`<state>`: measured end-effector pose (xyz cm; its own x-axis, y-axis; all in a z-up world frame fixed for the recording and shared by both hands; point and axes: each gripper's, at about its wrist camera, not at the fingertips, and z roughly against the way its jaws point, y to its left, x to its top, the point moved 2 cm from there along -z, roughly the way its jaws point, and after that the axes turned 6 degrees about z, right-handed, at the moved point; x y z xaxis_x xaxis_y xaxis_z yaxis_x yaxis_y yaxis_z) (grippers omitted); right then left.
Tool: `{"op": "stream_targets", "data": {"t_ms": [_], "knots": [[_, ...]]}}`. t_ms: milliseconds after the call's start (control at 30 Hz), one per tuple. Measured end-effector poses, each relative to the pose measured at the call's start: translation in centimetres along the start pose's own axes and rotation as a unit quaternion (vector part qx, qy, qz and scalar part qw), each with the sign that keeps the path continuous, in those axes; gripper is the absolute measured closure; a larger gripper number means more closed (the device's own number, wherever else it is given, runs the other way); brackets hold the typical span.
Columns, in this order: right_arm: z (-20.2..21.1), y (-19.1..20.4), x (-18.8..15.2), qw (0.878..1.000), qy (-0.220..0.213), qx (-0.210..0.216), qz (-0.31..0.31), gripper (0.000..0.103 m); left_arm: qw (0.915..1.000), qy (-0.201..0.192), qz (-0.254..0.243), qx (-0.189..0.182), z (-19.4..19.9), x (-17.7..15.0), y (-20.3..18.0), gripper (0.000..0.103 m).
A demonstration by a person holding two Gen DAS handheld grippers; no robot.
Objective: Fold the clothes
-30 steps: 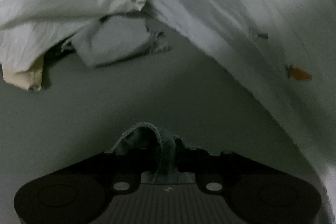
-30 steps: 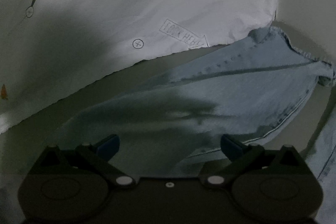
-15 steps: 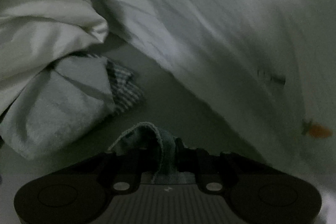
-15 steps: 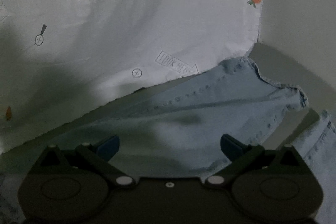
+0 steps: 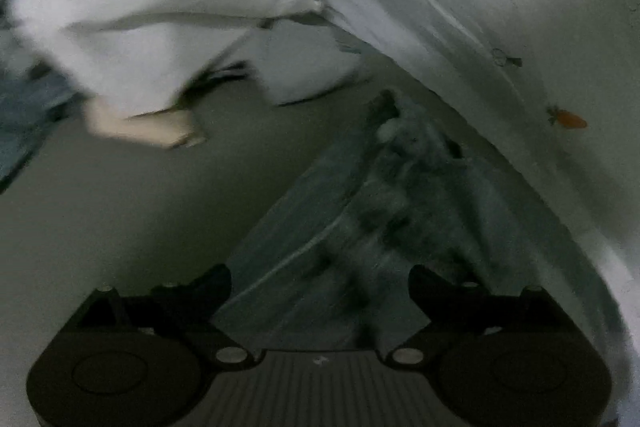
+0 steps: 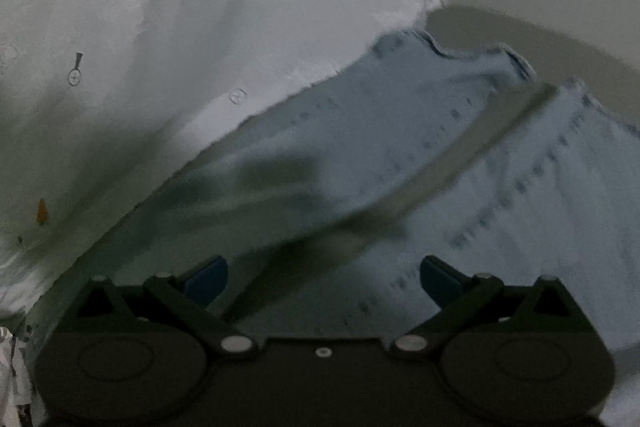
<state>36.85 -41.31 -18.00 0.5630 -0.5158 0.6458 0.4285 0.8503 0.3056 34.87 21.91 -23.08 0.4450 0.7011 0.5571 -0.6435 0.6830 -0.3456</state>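
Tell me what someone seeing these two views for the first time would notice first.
Probably the pale blue jeans spread across the middle of the right wrist view, just ahead of the open right tool. Next, the white sheet with little orange carrots lying beyond them. In the left wrist view, a blurred heap of white clothes sits upper left, with denim between the open left tool's fingers.

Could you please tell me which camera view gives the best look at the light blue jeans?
The right wrist view: the jeans fill its centre, well lit, with both legs, hems and seam stitching visible. The left wrist view shows only a dark, motion-blurred stretch of the jeans running away from the open left gripper.
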Motion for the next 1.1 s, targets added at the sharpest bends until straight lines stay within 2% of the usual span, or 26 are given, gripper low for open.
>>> {"op": "stream_targets", "data": {"t_ms": [33,100,167,267,333,400,467,533,600,700,767,867,1000,1100], "knots": [[0.2,-0.5,-0.4,1.000,0.002,0.001,-0.006,0.000,0.9999,-0.012,-0.005,0.010,0.9,-0.7,0.7,0.000],[0.8,-1.7,-1.4,1.000,0.004,0.002,-0.024,0.000,0.9996,0.003,0.011,0.027,1.6,-1.8,2.0,0.000],[1.5,-2.5,-2.0,0.999,0.002,0.005,-0.033,0.000,0.9977,0.021,0.061,0.018,1.7,-2.7,3.7,0.000],[2.7,-3.4,-2.7,0.999,-0.002,0.008,-0.035,0.000,0.9901,0.047,0.132,-0.009,0.7,-3.5,5.4,0.000],[3.3,-3.8,-3.1,1.000,0.001,0.005,-0.030,0.000,0.9868,0.046,0.155,-0.013,0.0,-3.4,5.6,0.000],[4.0,-4.1,-3.5,1.000,0.001,0.000,-0.026,0.000,0.9875,0.038,0.153,-0.012,-0.3,-3.2,5.4,0.001],[4.7,-4.5,-3.8,1.000,-0.001,-0.004,-0.025,0.000,0.9889,0.030,0.145,-0.013,-0.5,-2.9,5.2,0.007],[5.2,-5.0,-4.2,1.000,0.002,-0.011,-0.029,0.000,0.9906,0.022,0.135,-0.008,-0.4,-2.8,5.1,0.040],[5.8,-5.4,-4.7,0.999,0.005,-0.018,-0.035,0.000,0.9908,0.018,0.134,0.002,-0.2,-2.6,5.3,0.055],[6.7,-5.8,-5.7,0.999,0.010,-0.027,-0.043,0.000,0.9932,-0.003,0.114,-0.019,1.0,-2.5,5.2,0.074],[7.3,-6.0,-6.2,0.999,0.009,-0.034,-0.041,0.000,0.9972,-0.020,0.071,-0.012,2.0,-2.3,4.4,0.076],[7.7,-6.5,-6.7,0.998,0.010,-0.037,-0.042,0.000,0.9985,-0.040,0.036,0.007,3.3,-2.0,4.2,0.078],[8.1,-7.0,-7.0,0.996,0.004,-0.035,-0.077,0.000,0.9985,-0.041,0.034,0.014,4.3,-1.5,6.0,0.078],[8.4,-6.9,-7.0,0.996,0.003,-0.031,-0.078,0.000,0.9986,-0.046,0.019,0.021,5.7,-1.4,6.9,0.078]]}}
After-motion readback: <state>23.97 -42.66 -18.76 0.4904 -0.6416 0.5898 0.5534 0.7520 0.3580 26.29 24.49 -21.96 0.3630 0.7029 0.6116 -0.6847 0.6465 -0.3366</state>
